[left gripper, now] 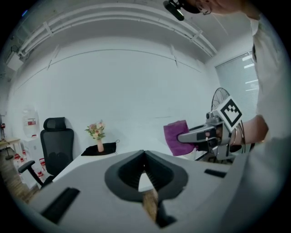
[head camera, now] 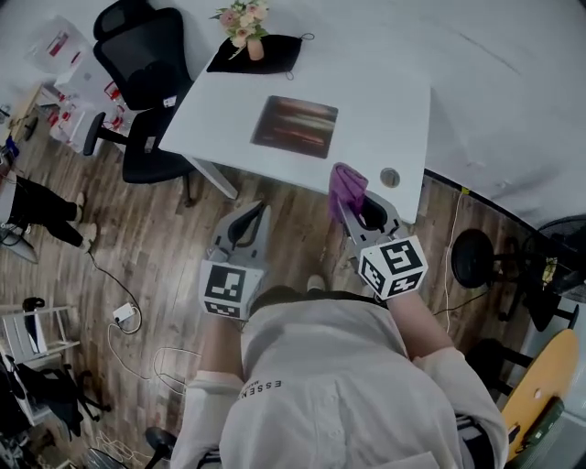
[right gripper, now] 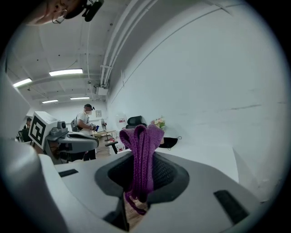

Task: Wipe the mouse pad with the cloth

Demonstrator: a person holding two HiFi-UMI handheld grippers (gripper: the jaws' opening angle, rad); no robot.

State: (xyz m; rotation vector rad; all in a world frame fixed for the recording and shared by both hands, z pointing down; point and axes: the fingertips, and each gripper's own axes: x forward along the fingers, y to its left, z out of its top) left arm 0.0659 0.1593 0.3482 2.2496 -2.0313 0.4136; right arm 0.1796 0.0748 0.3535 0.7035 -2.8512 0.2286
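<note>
The mouse pad (head camera: 295, 126) lies flat near the middle of the white counter (head camera: 385, 110). It is a dark rectangle with reddish streaks. Its long axis runs left to right, and its sides are roughly parallel to the counter's edges. Bare counter surrounds it on every side, widest toward the right edge.

The right tool (head camera: 352, 206) is clamped on the purple cloth (head camera: 348, 185). The folded cloth stands up out of the jaws, its long axis in line with them and pointing at the counter's near edge, close to the near-right corner. A round insert (head camera: 390, 177) sits in the counter just beside it.

The left tool (left gripper: 144, 160) has its jaws pressed together with nothing between them, and it is short of the near edge.

A vase of flowers (head camera: 247, 27) stands on a black mat (head camera: 275, 53) at the far-left corner. An office chair (head camera: 142, 82) stands off the left edge.
</note>
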